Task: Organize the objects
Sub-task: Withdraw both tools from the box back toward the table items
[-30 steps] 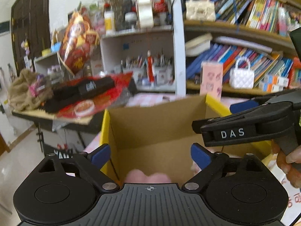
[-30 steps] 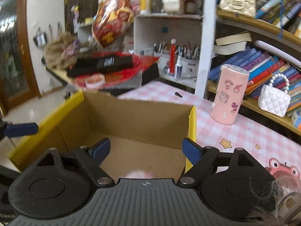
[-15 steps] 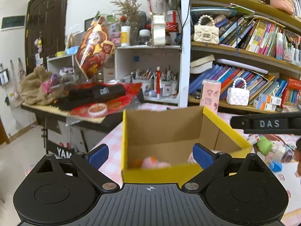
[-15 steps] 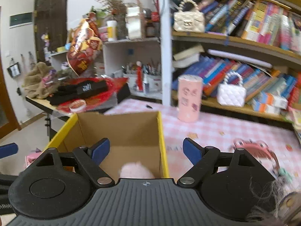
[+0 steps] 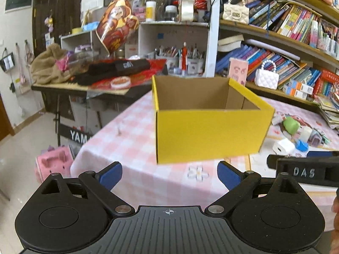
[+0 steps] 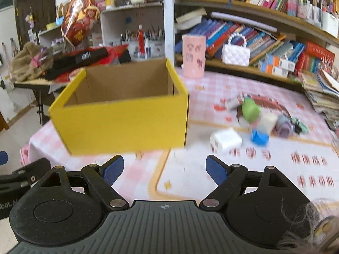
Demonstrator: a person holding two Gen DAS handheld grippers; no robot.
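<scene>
Left hand-held gripper (image 5: 169, 174): blue-padded fingers spread wide apart, nothing between them — held above the near edge of the worktop.
Right hand-held gripper (image 6: 164, 170): fingers likewise apart and empty, over the pink checked cloth.
Yellow box (image 5: 208, 118): open-topped cardboard, standing upright on the worktop (image 5: 135, 139) just ahead of both grippers; from this low angle its contents cannot be seen.
Small items: a white block (image 6: 226, 140), a blue piece (image 6: 259, 137) and a green toy (image 6: 251, 110) lie in a loose cluster on the cloth to the right of the box — apart from it.
Pink cylinder (image 6: 193, 56): upright behind the box, near the bookshelf (image 6: 264, 10).
Side desk (image 5: 80, 86): left of the worktop, piled with dark and red things.
</scene>
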